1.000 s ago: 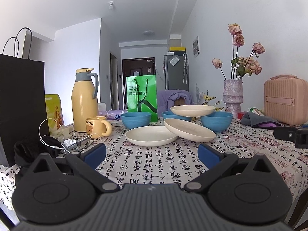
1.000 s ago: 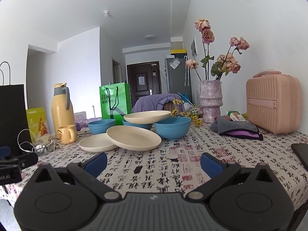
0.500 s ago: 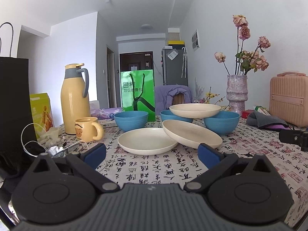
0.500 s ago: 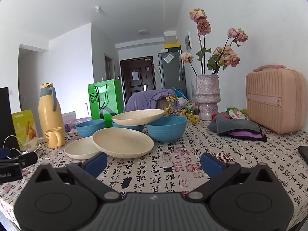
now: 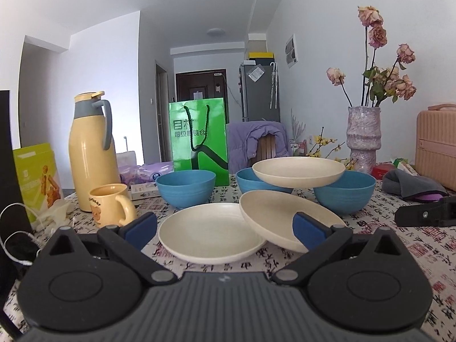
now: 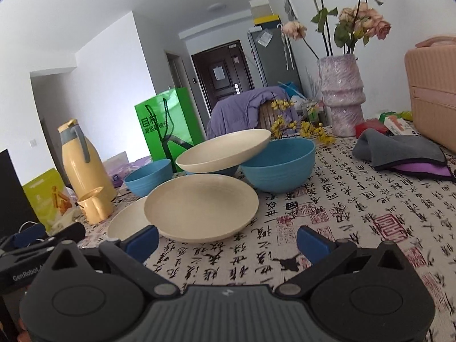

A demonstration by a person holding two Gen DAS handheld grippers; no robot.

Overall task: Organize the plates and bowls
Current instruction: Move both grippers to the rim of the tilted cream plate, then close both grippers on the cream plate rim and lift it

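Left wrist view: tablecloth point(image 5: 379, 259) printed with black calligraphy, covering whole work surface. Green paper bag point(image 5: 199, 136) upright at 12 o'clock, behind dishes. Yellow thermos jug point(image 5: 91, 154) at 10 o'clock; yellow mug point(image 5: 109, 205) just in front of it. Vase point(image 5: 363, 138) with dried roses at 2 o'clock; pink case point(image 5: 437, 145) at 3 o'clock edge.

Dishes grouped centre. Flat cream plate point(image 5: 209, 232) on cloth at 12 o'clock, nearest. Tilted cream plate point(image 5: 273, 219) at 1 o'clock, left rim resting on flat plate's right edge. Left blue bowl point(image 5: 185, 188) behind flat plate, apart from it. Middle blue bowl point(image 5: 250, 179) and right blue bowl point(image 5: 350, 191) side by side; top cream plate point(image 5: 297, 171) perched across their rims.

Left gripper point(image 5: 225, 226): spread wide, nothing between blue pads, low over near rim of flat plate; contact not discernible.

Right wrist view: same cluster at 11 o'clock. Tilted cream plate point(image 6: 201, 208) nearest, overlapping flat cream plate point(image 6: 125, 223). Top cream plate point(image 6: 223, 151) slanted, right rim on right blue bowl point(image 6: 278, 165). Left blue bowl point(image 6: 148, 178) at 10 o'clock. Grey and purple cloths point(image 6: 401, 154) at 2 o'clock.

Right gripper point(image 6: 226, 240): spread wide, holding nothing, above bare cloth; left pad just beside tilted plate's near rim.
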